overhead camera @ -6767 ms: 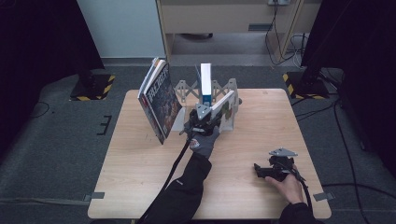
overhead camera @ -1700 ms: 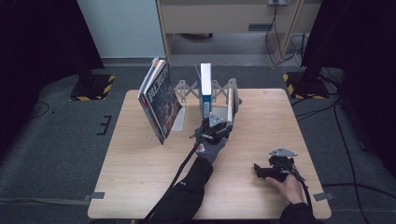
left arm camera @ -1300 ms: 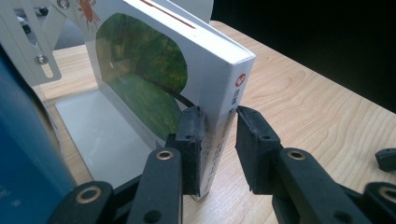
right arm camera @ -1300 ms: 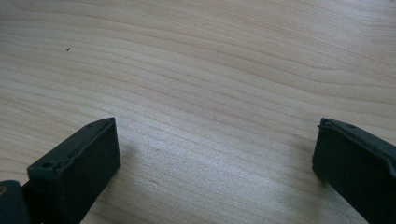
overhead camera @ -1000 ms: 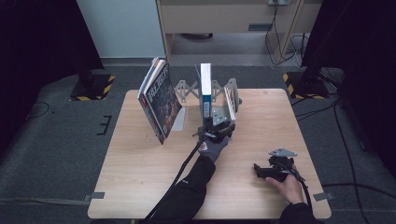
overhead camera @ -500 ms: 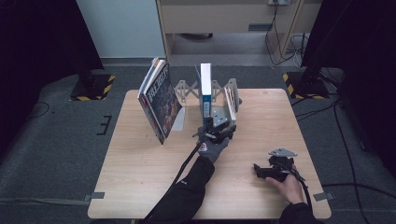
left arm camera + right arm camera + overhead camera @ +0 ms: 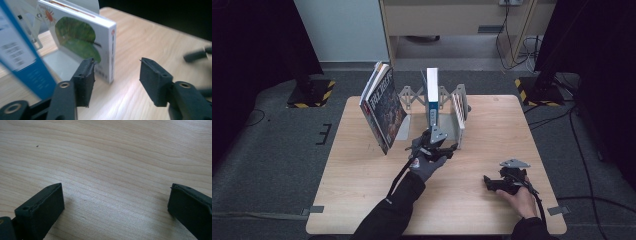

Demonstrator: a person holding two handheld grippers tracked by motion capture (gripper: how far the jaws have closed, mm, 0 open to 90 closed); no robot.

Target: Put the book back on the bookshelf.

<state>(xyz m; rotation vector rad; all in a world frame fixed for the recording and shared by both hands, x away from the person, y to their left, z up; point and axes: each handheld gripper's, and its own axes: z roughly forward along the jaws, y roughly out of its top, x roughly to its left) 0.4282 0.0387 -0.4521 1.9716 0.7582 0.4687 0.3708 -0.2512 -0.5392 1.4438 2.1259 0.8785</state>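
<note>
Surface: light wood table [image 7: 362,200], square-ish, centre of the high view, grain clean and bare in the right gripper view. It sits on grey carpet; two tape tabs at the lower table corners. Room: dark curtains on both sides, pale panel at upper left, wooden cabinet [image 7: 452,20] top centre with cables hanging at upper right. Two black stand bases with yellow-black hazard stripes, mid left and mid right.

On the table, upper centre: a grey metal book rack [image 7: 412,95]. White-spined blue book [image 7: 432,97] stands upright in it. White picture book [image 7: 82,42] stands at the rack's right end, green leaf on the cover, small sun drawing at its top corner; spine print too blurred to read. Large dark-covered book [image 7: 382,112] leans tilted at the rack's left end; cover lettering is visible but not legible.

Left gripper [image 7: 116,73]: just below the rack in the high view, jaws have just been opening, now spread, nothing between them; the white picture book stands just beyond, apart from the pads.

Right gripper [image 7: 502,182]: lower right of the table, resting in the hand, jaws wide apart over bare wood.
</note>
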